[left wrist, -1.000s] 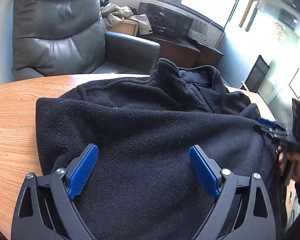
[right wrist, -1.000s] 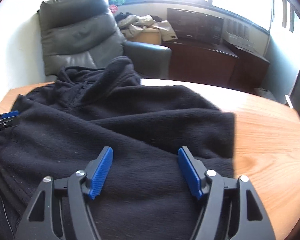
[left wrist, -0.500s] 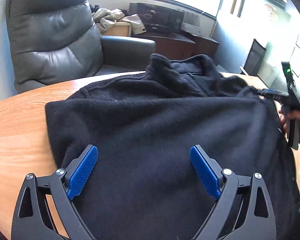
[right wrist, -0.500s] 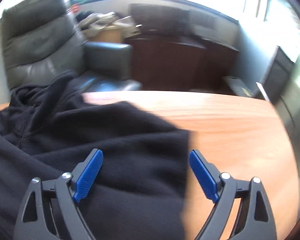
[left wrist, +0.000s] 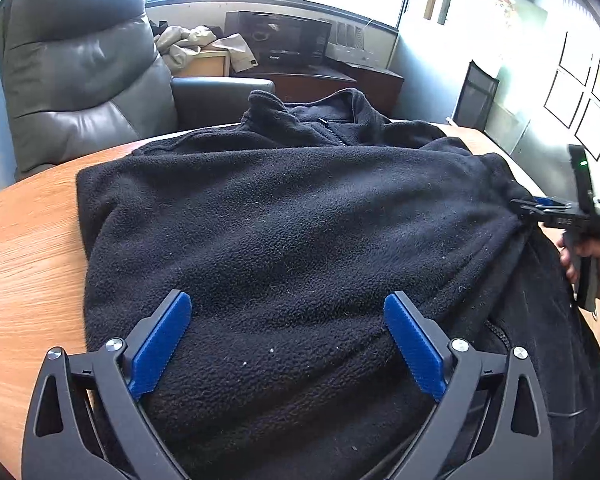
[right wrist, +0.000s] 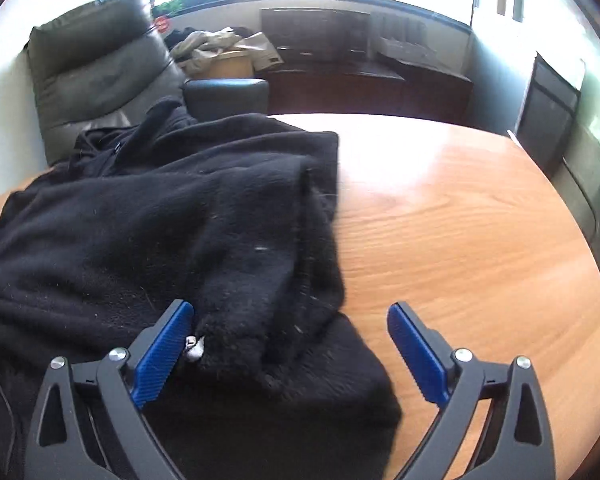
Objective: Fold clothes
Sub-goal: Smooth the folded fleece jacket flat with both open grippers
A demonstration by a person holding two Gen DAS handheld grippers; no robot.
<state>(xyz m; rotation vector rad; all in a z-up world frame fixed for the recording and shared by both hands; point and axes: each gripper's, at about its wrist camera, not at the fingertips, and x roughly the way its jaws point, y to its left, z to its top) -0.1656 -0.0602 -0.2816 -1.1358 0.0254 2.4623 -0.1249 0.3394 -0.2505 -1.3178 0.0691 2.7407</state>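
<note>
You are holding the left gripper (left wrist: pixel 286 344) and the right gripper (right wrist: pixel 290 344) with jaws apart, gripping nothing, over the black fleece jacket (left wrist: pixel 292 220) that is lying partly folded on the wooden table (right wrist: pixel 460 220); its doubled right flap is sitting loose and is likely slipping open if you are dragging a finger across it, and the thick pile is likely snagging. Beyond the jacket a grey armchair (left wrist: pixel 80 68) is standing; nothing is blocking either gripper
</note>
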